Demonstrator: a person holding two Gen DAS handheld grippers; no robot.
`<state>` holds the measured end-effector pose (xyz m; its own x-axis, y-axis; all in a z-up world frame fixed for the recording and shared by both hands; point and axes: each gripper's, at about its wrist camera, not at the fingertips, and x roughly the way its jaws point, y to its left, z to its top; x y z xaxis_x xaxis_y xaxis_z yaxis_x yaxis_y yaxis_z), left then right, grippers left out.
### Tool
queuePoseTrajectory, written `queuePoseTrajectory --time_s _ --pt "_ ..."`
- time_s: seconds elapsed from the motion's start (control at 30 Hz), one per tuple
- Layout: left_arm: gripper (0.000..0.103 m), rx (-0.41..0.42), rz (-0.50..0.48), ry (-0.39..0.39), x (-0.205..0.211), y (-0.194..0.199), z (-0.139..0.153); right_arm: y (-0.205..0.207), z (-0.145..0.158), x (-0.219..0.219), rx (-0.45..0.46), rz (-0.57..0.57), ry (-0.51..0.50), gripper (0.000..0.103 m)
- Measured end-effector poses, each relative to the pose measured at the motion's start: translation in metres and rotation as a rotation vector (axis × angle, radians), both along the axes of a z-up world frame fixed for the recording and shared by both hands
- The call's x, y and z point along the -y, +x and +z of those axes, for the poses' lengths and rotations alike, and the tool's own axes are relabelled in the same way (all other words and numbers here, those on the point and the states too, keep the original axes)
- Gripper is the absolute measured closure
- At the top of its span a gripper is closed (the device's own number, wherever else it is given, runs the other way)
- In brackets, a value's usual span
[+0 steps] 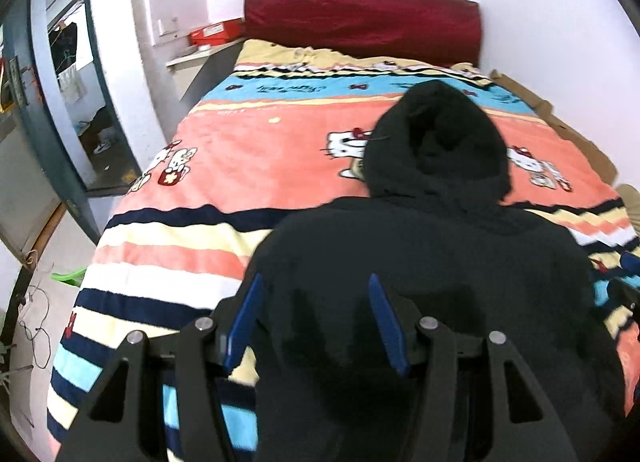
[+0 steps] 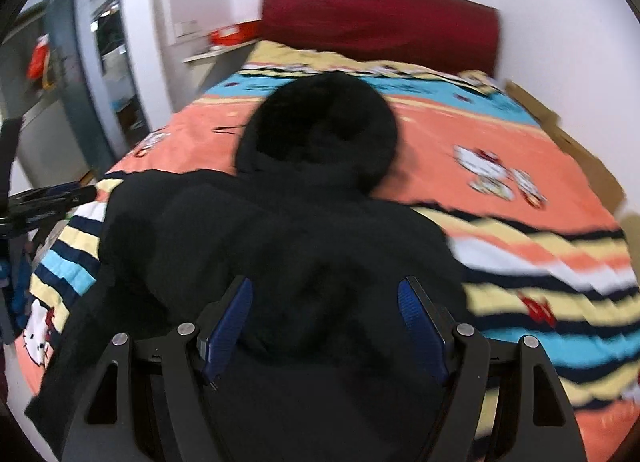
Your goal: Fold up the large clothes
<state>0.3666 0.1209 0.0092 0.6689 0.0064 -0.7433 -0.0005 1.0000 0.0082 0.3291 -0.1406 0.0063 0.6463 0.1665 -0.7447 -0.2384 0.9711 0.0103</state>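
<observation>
A black hooded sweatshirt [image 1: 432,262] lies flat on a bed's striped blanket [image 1: 256,158] (peach, blue and cream, with cartoon cats), its hood [image 2: 320,130] pointing toward the dark red headboard [image 1: 360,18]. The fabric looks thick and fleecy. The left gripper [image 1: 316,318] and right gripper [image 2: 326,322] hover over its lower body, blue fingers spread apart, gripping nothing.
</observation>
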Motion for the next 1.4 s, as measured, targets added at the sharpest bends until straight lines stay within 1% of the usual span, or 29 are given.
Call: queuePoseTrajectory --time_s 0.1,0.13,0.23,0.3,0.4,0.47,0.53,0.57,0.67,0.73,0.8,0.9,1.0,1.03,1.1,1.17,1.2,1.27,1.4 --pt "0.05 -0.002 0.009 0.006 -0.003 0.015 -0.02 0.022 -0.018 -0.032 -0.008 0.034 -0.016 0.029" --pt "0.05 -0.009 0.006 -0.005 -0.004 0.019 -0.029 0.028 -0.025 -0.04 -0.014 0.046 -0.018 0.029" --pt "0.05 -0.052 -0.039 -0.037 0.012 0.022 -0.057 0.041 -0.051 -0.05 -0.041 0.07 -0.031 0.029" --pt "0.049 -0.061 -0.074 -0.022 0.028 0.015 -0.07 0.046 -0.065 -0.043 -0.051 0.061 -0.048 0.029" --pt "0.049 -0.063 -0.105 -0.003 0.05 0.002 -0.082 0.043 -0.081 -0.009 -0.067 0.021 -0.036 0.027" --pt "0.049 -0.057 -0.127 0.033 0.062 -0.006 -0.082 0.036 -0.086 0.014 -0.073 0.015 -0.042 0.027" --pt "0.05 -0.048 -0.133 0.084 0.071 -0.013 -0.076 0.031 -0.086 0.023 -0.074 0.015 -0.081 0.027" --pt "0.05 -0.039 -0.129 0.098 0.074 -0.017 -0.073 0.029 -0.086 0.026 -0.077 0.017 -0.101 0.027" --pt "0.05 0.004 -0.123 0.097 0.074 -0.025 -0.058 0.024 -0.077 0.032 -0.065 0.007 -0.153 0.027" --pt "0.05 0.03 -0.132 0.1 0.079 -0.028 -0.049 0.025 -0.067 0.032 -0.04 0.003 -0.138 0.027" --pt "0.05 0.042 -0.146 0.108 0.086 -0.028 -0.047 0.026 -0.058 0.03 -0.014 0.01 -0.11 0.027" --pt "0.05 0.037 -0.162 0.118 0.093 -0.028 -0.053 0.026 -0.058 0.022 -0.002 0.036 -0.098 0.027" --pt "0.049 0.012 -0.17 0.136 0.097 -0.028 -0.068 0.029 -0.079 0.02 -0.046 0.038 -0.114 0.027" --pt "0.049 0.011 -0.173 0.129 0.097 -0.029 -0.072 0.029 -0.086 0.022 -0.051 0.034 -0.114 0.027" --pt "0.049 0.01 -0.172 0.116 0.095 -0.03 -0.075 0.029 -0.094 0.031 -0.062 0.02 -0.079 0.027" --pt "0.049 0.01 -0.174 0.116 0.095 -0.03 -0.076 0.029 -0.099 0.038 -0.074 -0.001 -0.067 0.022" --pt "0.049 0.011 -0.175 0.117 0.095 -0.031 -0.077 0.029 -0.101 0.04 -0.083 -0.005 -0.056 0.022" --pt "0.049 0.013 -0.177 0.12 0.095 -0.033 -0.078 0.027 -0.102 0.045 -0.089 -0.012 -0.044 0.022" --pt "0.05 0.018 -0.174 0.131 0.095 -0.036 -0.075 0.021 -0.094 0.04 -0.067 -0.004 -0.101 0.023"
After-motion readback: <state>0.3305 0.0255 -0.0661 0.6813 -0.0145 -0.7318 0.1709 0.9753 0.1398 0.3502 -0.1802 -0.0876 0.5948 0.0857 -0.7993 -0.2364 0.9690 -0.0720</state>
